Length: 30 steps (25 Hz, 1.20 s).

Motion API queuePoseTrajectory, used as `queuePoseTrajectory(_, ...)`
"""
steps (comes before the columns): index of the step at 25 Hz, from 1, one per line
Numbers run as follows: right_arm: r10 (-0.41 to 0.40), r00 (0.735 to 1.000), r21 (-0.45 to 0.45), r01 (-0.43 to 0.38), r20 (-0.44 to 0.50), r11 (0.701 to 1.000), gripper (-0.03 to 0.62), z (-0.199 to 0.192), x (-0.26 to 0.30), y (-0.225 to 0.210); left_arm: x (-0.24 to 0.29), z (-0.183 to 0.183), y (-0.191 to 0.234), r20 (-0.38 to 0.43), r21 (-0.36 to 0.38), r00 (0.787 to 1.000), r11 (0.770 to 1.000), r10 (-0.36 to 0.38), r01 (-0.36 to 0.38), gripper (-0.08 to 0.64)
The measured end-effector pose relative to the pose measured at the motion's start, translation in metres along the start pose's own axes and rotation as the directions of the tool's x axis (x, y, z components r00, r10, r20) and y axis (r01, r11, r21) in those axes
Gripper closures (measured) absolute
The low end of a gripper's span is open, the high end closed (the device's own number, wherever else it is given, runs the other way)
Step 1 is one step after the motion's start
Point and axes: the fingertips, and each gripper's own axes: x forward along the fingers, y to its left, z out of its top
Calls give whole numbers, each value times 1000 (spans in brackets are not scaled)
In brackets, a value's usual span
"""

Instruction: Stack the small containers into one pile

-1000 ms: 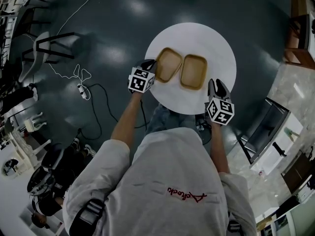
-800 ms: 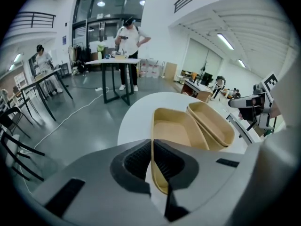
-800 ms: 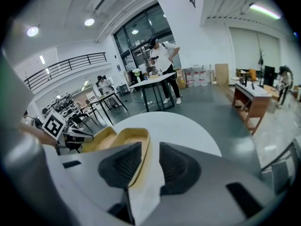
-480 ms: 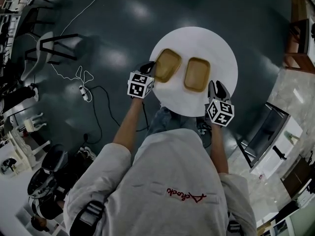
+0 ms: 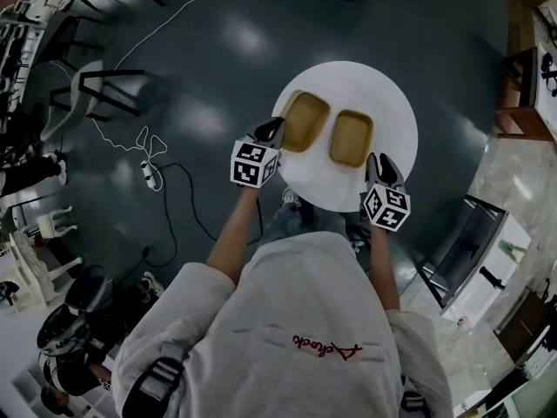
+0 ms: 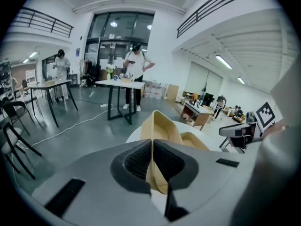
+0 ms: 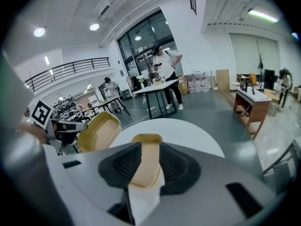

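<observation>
Two tan rectangular containers are on the round white table (image 5: 331, 185). My left gripper (image 5: 271, 129) is shut on the near rim of the left container (image 5: 306, 122). Its jaws have just been closing on that thin rim (image 6: 151, 173), and the container (image 6: 162, 126) is raised off the table and tilted. The right container (image 5: 351, 138) lies flat on the table. My right gripper (image 5: 377, 159) hangs just behind it with its jaws a little apart. The right container (image 7: 145, 168) shows through the gap, and the pads (image 7: 174, 166) do not press on it.
The table stands on a dark glossy floor. A white cable and power strip (image 5: 148, 159) lie to the left, beyond them a chair (image 5: 96, 85). Wooden furniture (image 5: 522, 77) stands at the right. People (image 6: 134, 69) work at tables far off.
My left gripper has risen with the left container, tipping it up off the table. The right gripper has risen a little. The right container has not moved.
</observation>
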Motion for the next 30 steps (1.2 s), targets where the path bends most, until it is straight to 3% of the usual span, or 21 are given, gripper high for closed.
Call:
queuePoseTrajectory(5,-10,1000,-3,10,20,1000,468,0,-15,-3,-8,10,-26,52,-40,998,999,-33,35,538)
queuePoseTrajectory(12,-28,999,1,28,27,1000,468,-3,-34,-18,4,15,-76,63,-48,993,994,-97,100,538)
queuePoseTrajectory(18,-51,998,14,51,19,999,468,-9,-48,-46,29,16,-112,85,-163,987,975,-139,151,538)
queuePoseTrajectory(27,-66,998,26,66,-1,998,468,-13,-52,-82,60,-6,-139,44,-232,990,962,-134,141,538)
queuePoseTrajectory(30,-61,998,27,61,-6,998,468,-12,-49,-86,65,-15,-133,48,-299,991,945,-121,130,538)
